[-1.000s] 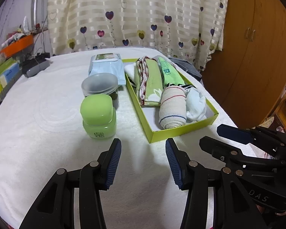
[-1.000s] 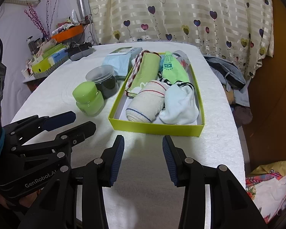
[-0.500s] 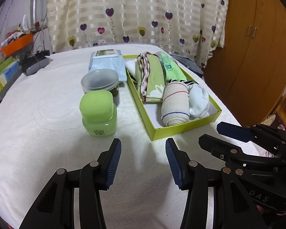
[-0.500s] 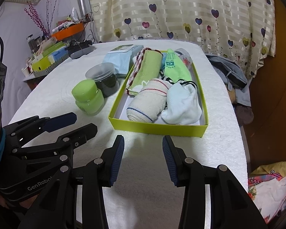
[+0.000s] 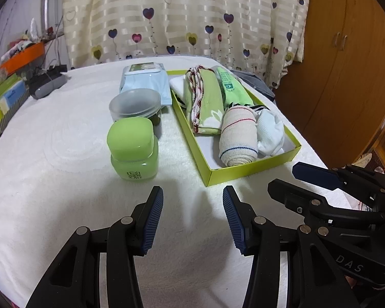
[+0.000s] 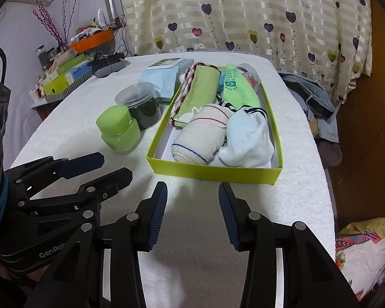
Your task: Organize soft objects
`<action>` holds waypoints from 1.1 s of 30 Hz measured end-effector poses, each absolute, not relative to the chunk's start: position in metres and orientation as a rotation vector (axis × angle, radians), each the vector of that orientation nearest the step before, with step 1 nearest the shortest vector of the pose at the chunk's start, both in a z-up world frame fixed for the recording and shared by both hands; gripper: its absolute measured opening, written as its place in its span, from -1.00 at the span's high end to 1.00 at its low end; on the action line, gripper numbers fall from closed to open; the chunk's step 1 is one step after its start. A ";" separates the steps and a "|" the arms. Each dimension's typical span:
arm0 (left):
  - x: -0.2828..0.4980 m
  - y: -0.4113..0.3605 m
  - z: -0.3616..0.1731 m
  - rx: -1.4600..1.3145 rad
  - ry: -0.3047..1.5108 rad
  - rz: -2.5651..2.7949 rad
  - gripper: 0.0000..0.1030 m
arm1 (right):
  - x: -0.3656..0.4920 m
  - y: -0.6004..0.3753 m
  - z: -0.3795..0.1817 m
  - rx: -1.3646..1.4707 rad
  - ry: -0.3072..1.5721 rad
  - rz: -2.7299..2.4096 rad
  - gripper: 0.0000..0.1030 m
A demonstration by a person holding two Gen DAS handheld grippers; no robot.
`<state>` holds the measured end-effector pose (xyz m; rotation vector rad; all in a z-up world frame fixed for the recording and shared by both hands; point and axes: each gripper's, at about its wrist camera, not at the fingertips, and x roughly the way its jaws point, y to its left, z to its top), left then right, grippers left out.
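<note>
Heart-patterned curtains [image 5: 192,20] hang behind a white-covered worktop [image 5: 51,179] where both tools hover side by side, tilted down at the cloth. Left tool [image 5: 193,218] and right tool [image 6: 192,213] each stand released, blue pads apart, nothing between them. Just ahead of the right tool — and ahead and to the right of the left one — sits a yellow-green box [image 6: 213,172] holding the soft goods: a cream rolled sock [image 6: 200,138] with red and blue stripes at the near end, a white sock [image 6: 249,138] bunched beside it, a green towel [image 6: 200,89] with a red-and-white edge and a green printed sock [image 6: 236,87] farther in. Ahead and to the left of the left tool stands a green jar [image 5: 132,148], with a clear lidded tub [image 5: 136,105] just behind it and a pale blue wipes pack [image 5: 143,82] beyond — all outside the box.
</note>
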<state>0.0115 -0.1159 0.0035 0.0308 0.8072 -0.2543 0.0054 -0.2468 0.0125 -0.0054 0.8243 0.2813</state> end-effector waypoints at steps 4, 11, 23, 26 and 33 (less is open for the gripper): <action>0.011 -0.116 0.003 0.032 0.808 -0.251 0.08 | 0.006 -0.246 0.011 -0.006 0.825 0.283 0.16; 0.011 -0.115 0.002 0.030 0.811 -0.253 0.08 | 0.006 -0.246 0.012 -0.006 0.825 0.282 0.16; 0.013 -0.113 0.000 0.027 0.816 -0.253 0.08 | 0.006 -0.246 0.012 -0.007 0.826 0.281 0.16; 0.013 -0.113 0.000 0.027 0.816 -0.253 0.08 | 0.006 -0.246 0.012 -0.006 0.826 0.282 0.16; 0.013 -0.113 0.000 0.027 0.817 -0.254 0.08 | 0.007 -0.247 0.013 -0.006 0.827 0.282 0.16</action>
